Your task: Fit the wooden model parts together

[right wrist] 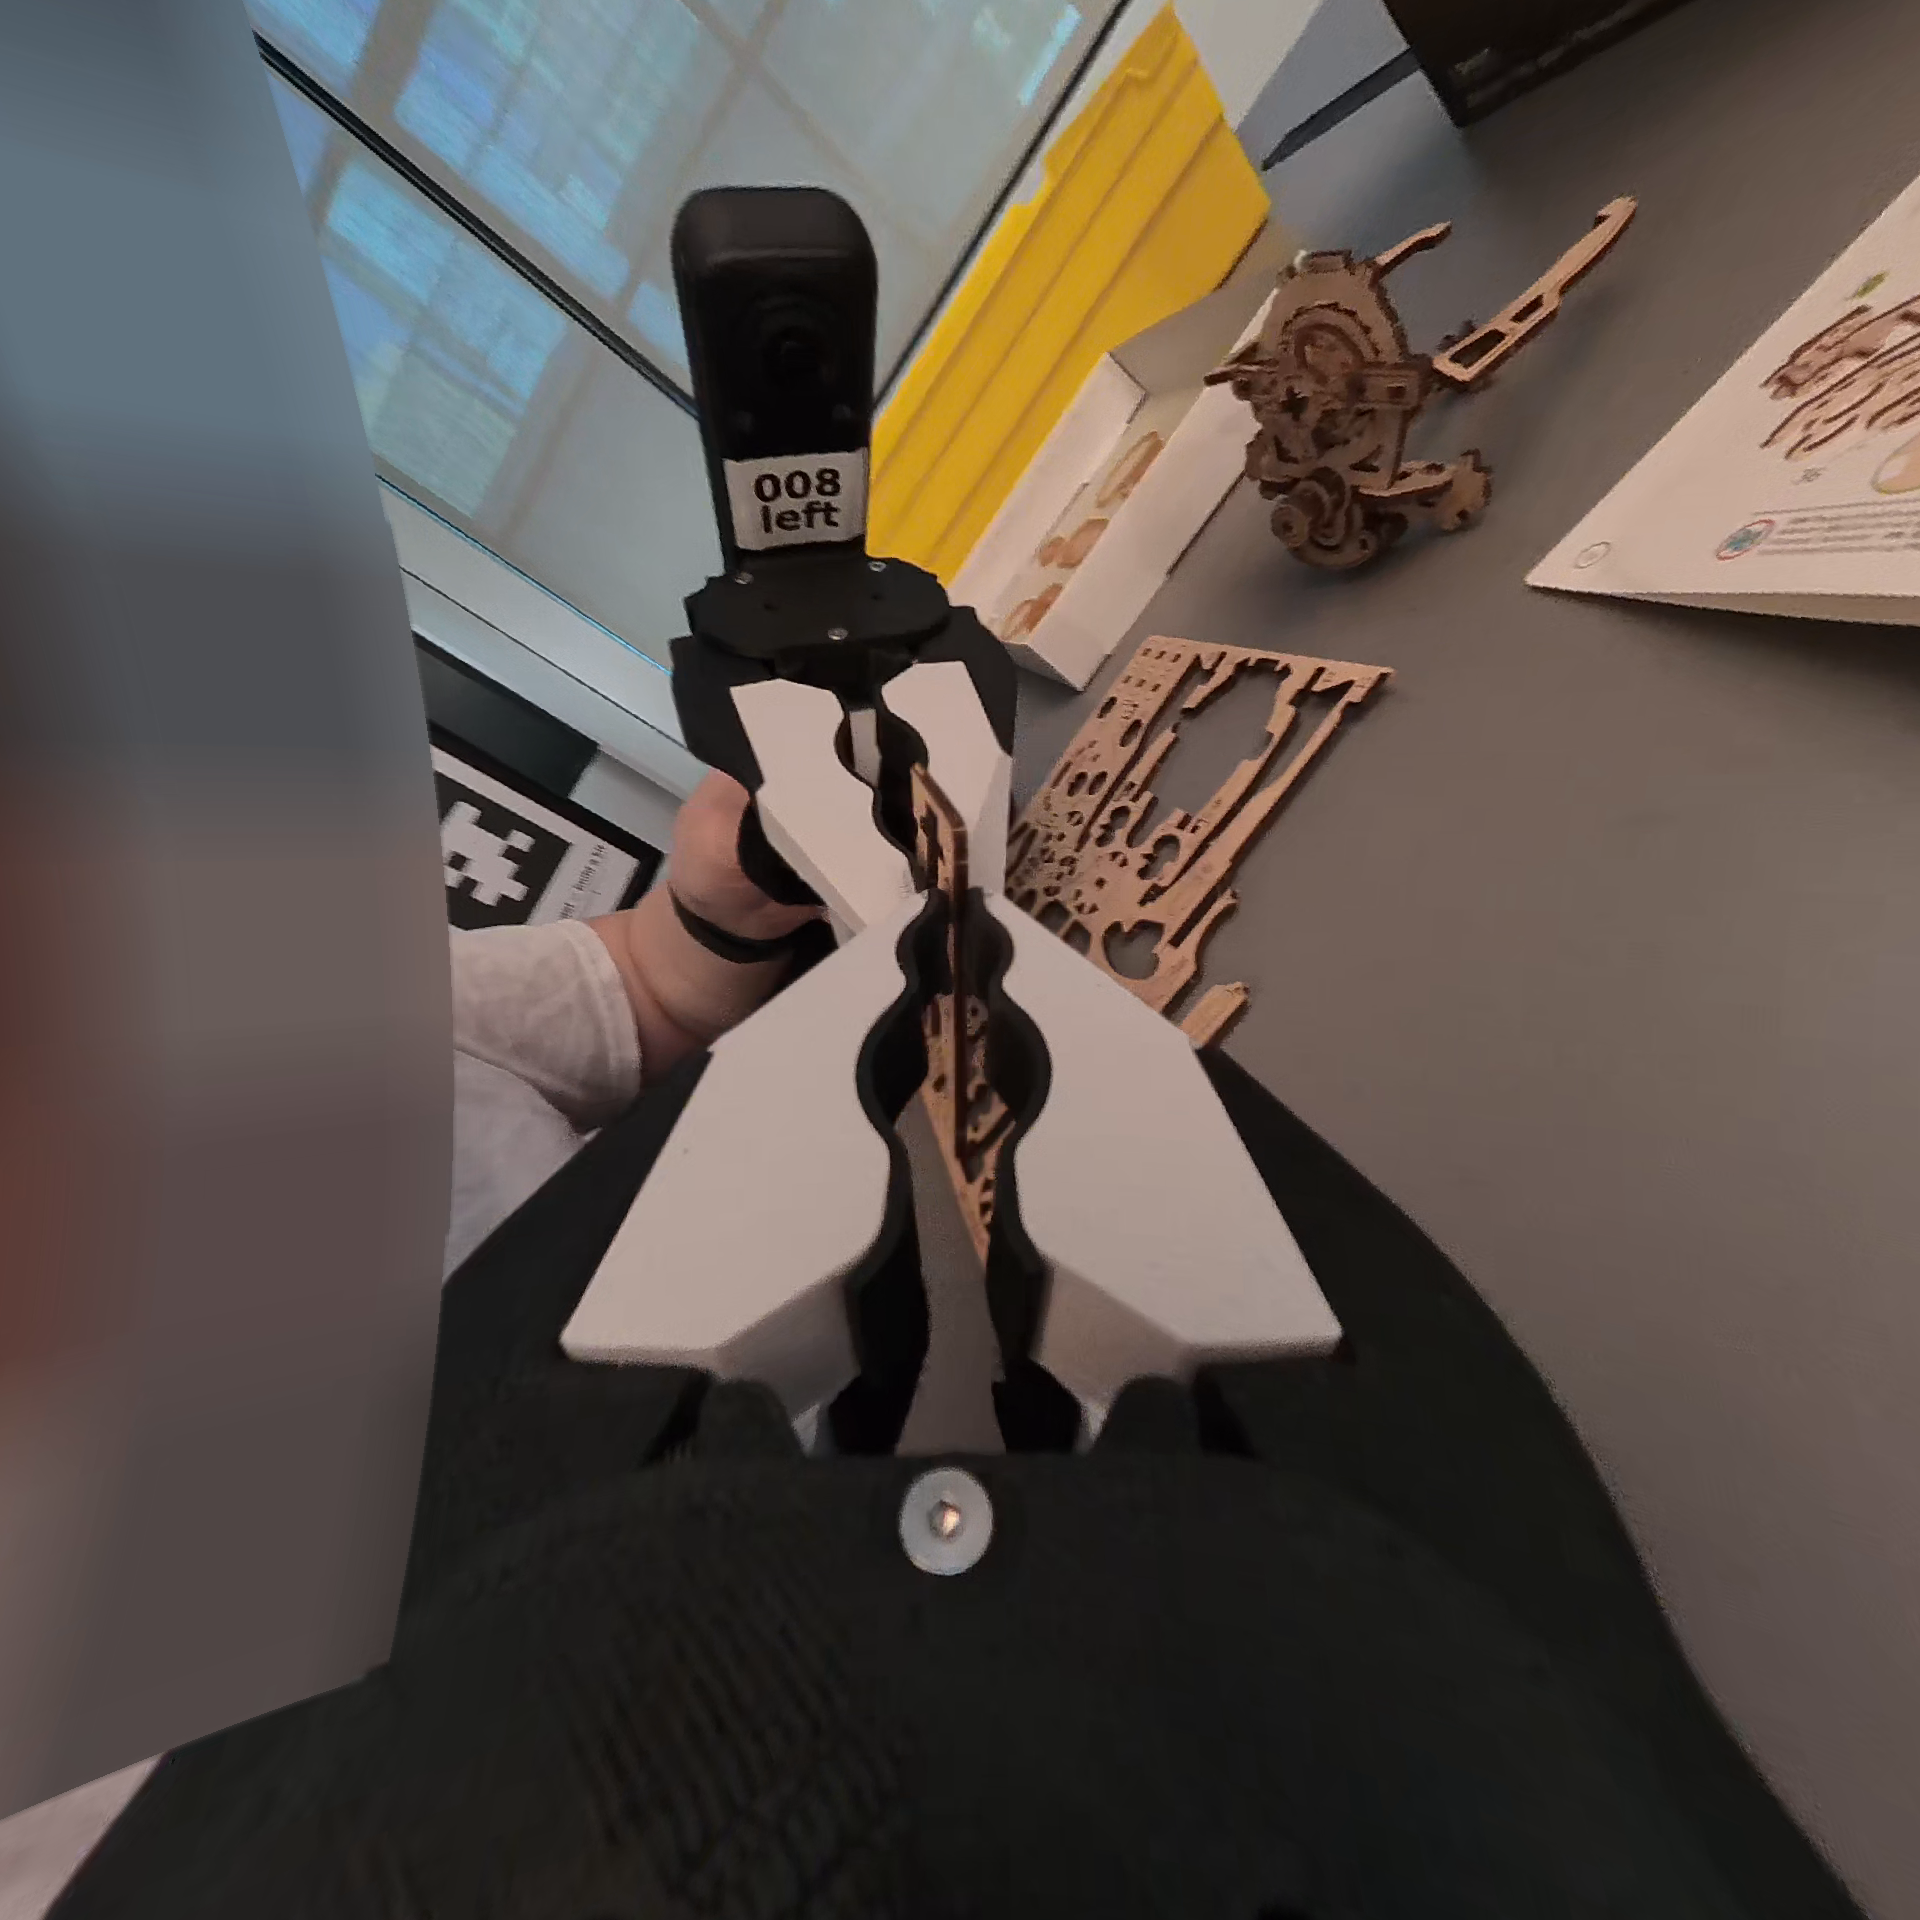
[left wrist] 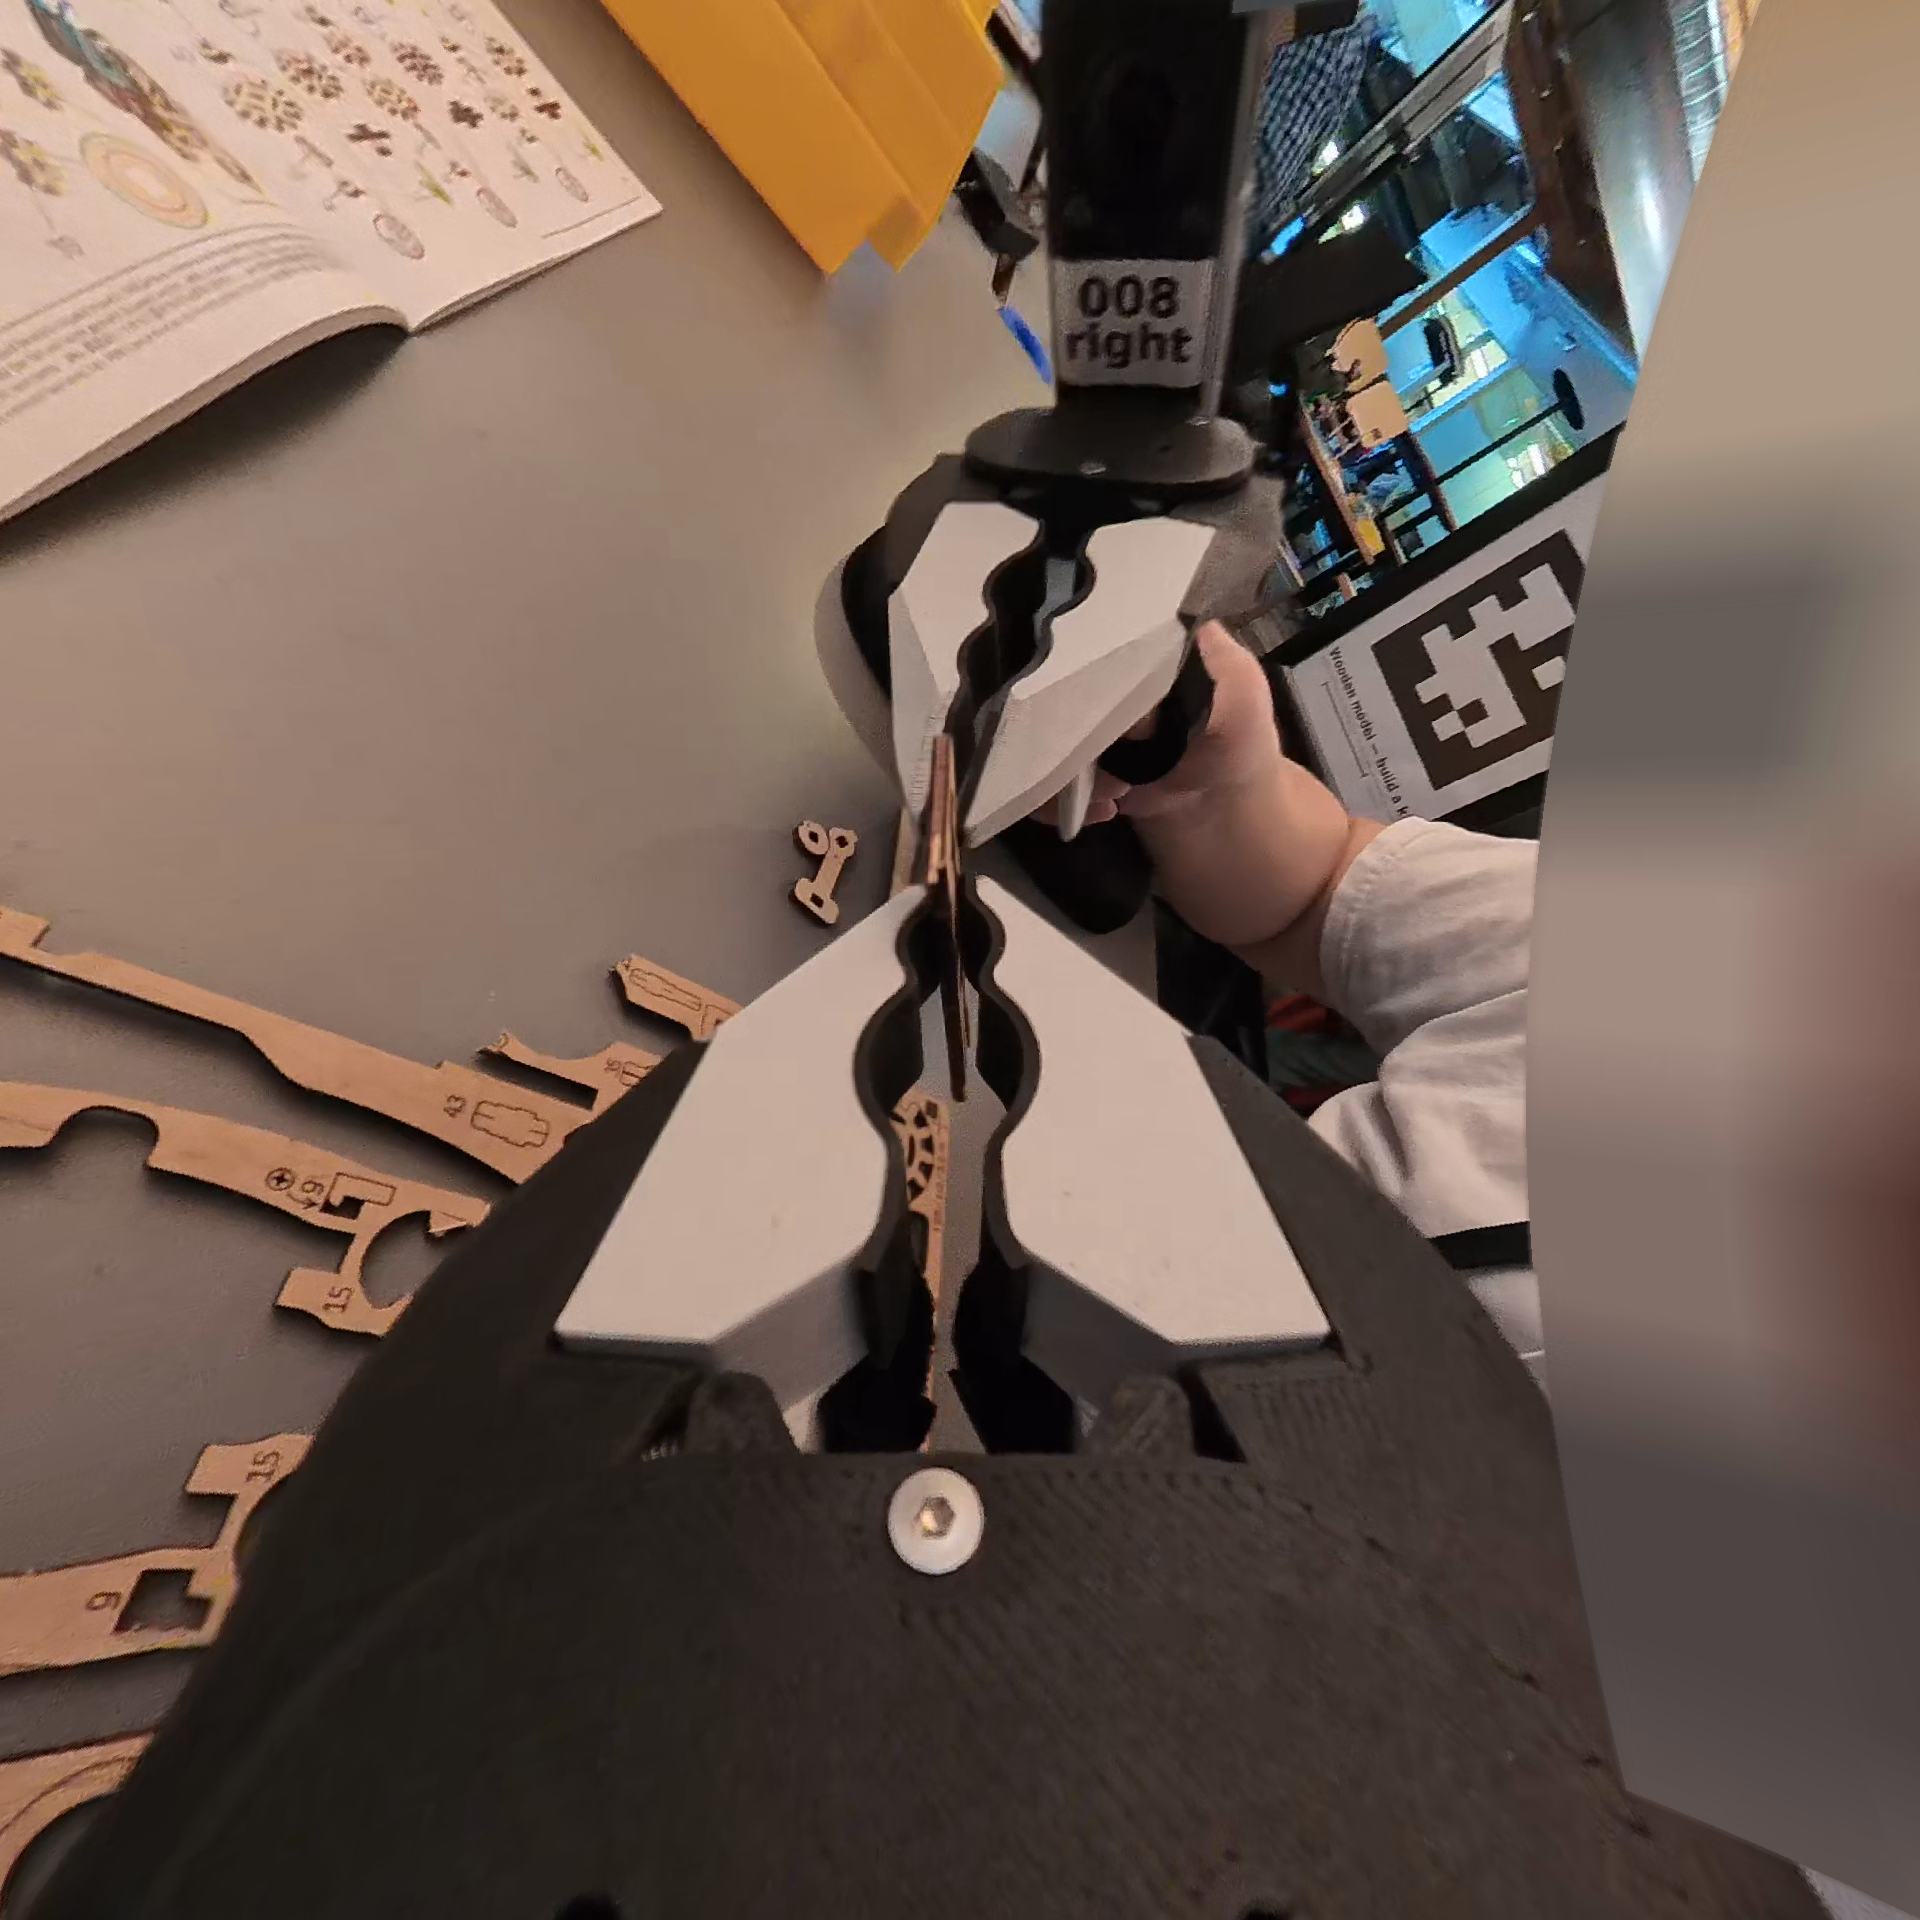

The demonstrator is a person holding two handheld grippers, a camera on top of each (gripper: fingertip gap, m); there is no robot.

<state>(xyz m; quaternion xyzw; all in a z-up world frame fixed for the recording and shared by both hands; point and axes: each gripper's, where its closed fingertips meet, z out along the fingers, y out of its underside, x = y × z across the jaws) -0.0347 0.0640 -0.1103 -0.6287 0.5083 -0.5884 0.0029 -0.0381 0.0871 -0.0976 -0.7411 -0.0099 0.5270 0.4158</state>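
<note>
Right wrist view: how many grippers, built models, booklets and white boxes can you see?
Grippers: 2, right and left, both gripping wood
Built model: 1
Booklet: 1
White box: 1
Total: 5

Thin laser-cut wooden piece (left wrist: 943, 831), edge-on, held aloft

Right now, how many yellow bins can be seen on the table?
2. Both yellow bins stand side by side at the far edge of the grey table, beyond the open booklet: one, the other beside it. More may be hidden outside the view.
</note>
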